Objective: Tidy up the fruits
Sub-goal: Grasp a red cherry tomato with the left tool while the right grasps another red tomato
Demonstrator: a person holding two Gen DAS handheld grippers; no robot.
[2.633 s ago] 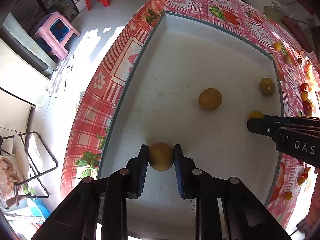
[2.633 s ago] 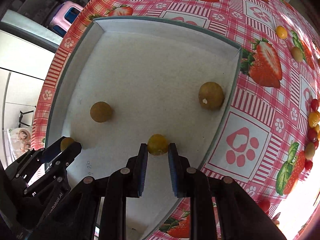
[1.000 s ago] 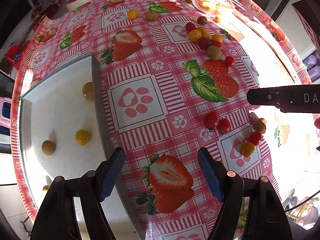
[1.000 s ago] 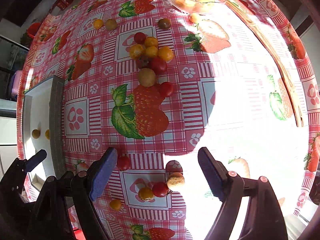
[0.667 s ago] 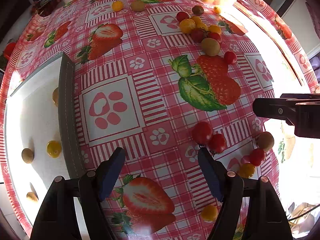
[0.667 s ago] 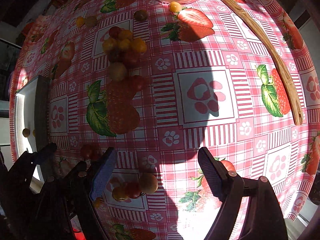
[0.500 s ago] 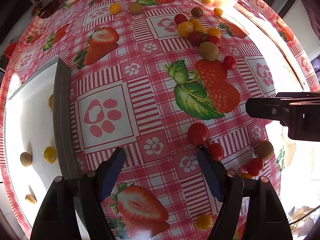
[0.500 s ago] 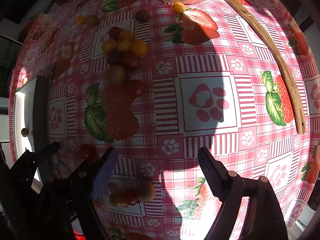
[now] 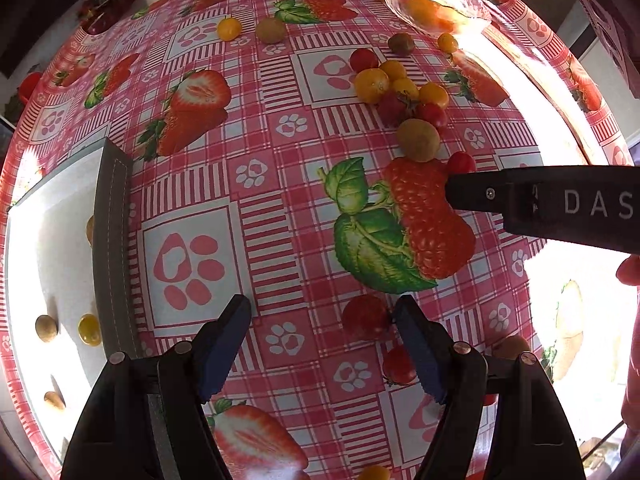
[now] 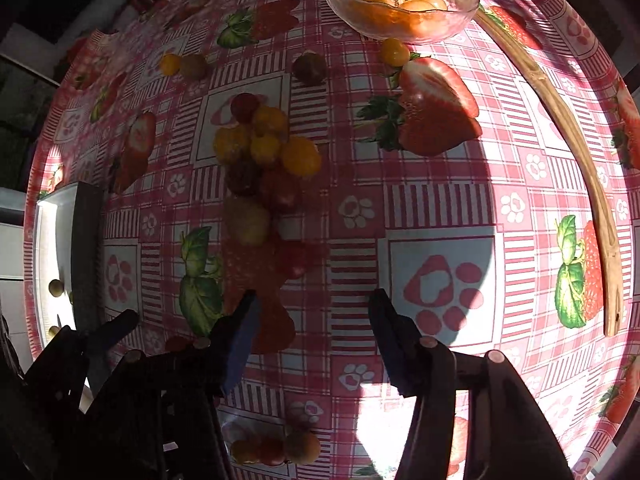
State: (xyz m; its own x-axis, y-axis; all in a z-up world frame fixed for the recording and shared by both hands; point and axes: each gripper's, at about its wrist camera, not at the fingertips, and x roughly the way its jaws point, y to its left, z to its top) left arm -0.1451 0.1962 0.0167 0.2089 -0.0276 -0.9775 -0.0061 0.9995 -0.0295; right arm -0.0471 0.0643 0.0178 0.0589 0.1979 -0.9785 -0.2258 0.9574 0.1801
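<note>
My left gripper point(image 9: 322, 318) is open and empty above the strawberry tablecloth, with a red tomato point(image 9: 365, 317) just inside its right finger. A second red tomato point(image 9: 398, 360) lies beside that finger. The white tray point(image 9: 114, 248) at the left holds a yellow fruit point(image 9: 89, 329) and brownish fruits point(image 9: 46, 327). My right gripper point(image 10: 314, 316) is open and empty; one of its fingers shows in the left wrist view point(image 9: 520, 196). A cluster of yellow and red fruits point(image 10: 264, 148) lies ahead of it, with a greenish round fruit point(image 10: 247, 220).
A glass bowl point(image 10: 460, 16) of orange fruits stands at the far side. A long wooden stick point(image 10: 576, 160) lies along the right. Three small fruits point(image 10: 276, 450) lie under the right gripper. Loose fruits point(image 9: 248, 29) lie far left.
Both grippers let go of their fruits in the tray, opened, and swung right over the tablecloth. The left one has closed in on the red tomato.
</note>
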